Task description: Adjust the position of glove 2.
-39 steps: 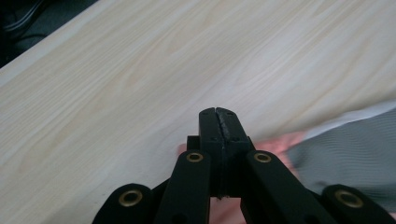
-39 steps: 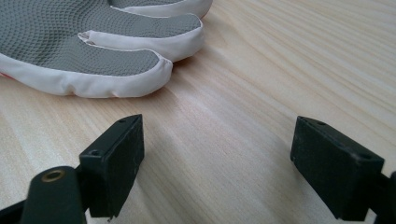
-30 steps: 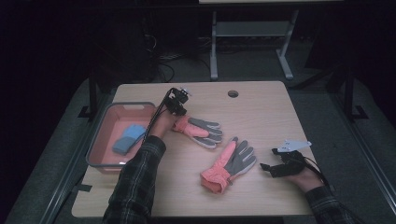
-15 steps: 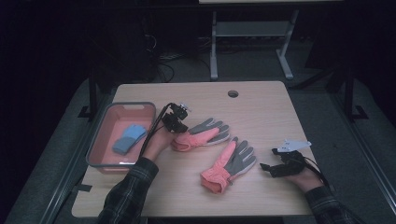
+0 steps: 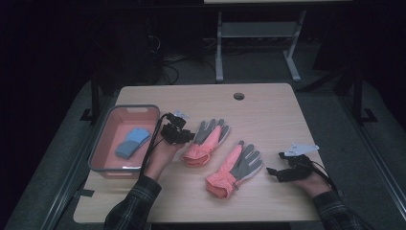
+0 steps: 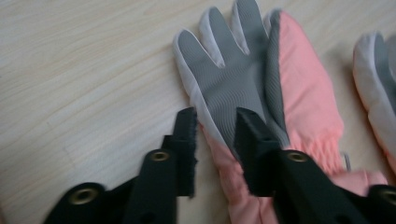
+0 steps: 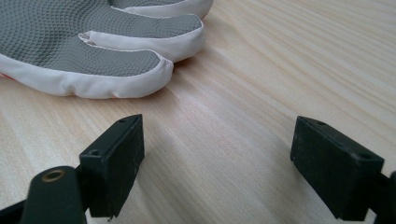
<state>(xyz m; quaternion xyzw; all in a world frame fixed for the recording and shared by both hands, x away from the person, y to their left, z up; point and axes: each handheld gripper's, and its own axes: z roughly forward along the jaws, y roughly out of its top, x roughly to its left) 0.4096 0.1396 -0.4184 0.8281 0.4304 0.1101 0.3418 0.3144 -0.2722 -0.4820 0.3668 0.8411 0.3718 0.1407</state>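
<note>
Left claw (image 6: pixel 215 135) just parted, astride the near glove (image 6: pixel 261 93), its fingers pointing away toward the table's far-right corner.

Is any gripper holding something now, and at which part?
Nothing is held. The left gripper has just opened, jaws straddling the glove's edge near the cuff; the right gripper is open.

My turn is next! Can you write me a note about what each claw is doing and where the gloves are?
Left claw: jaws just opened, straddling the edge of the left glove, not pressing it.
Right claw: open and holding nothing, beside the right glove.
Both gloves lie on the table. Blue gloves already lie in the pink bin.
Left to do, probably: both orange gloves into the bin.
</note>
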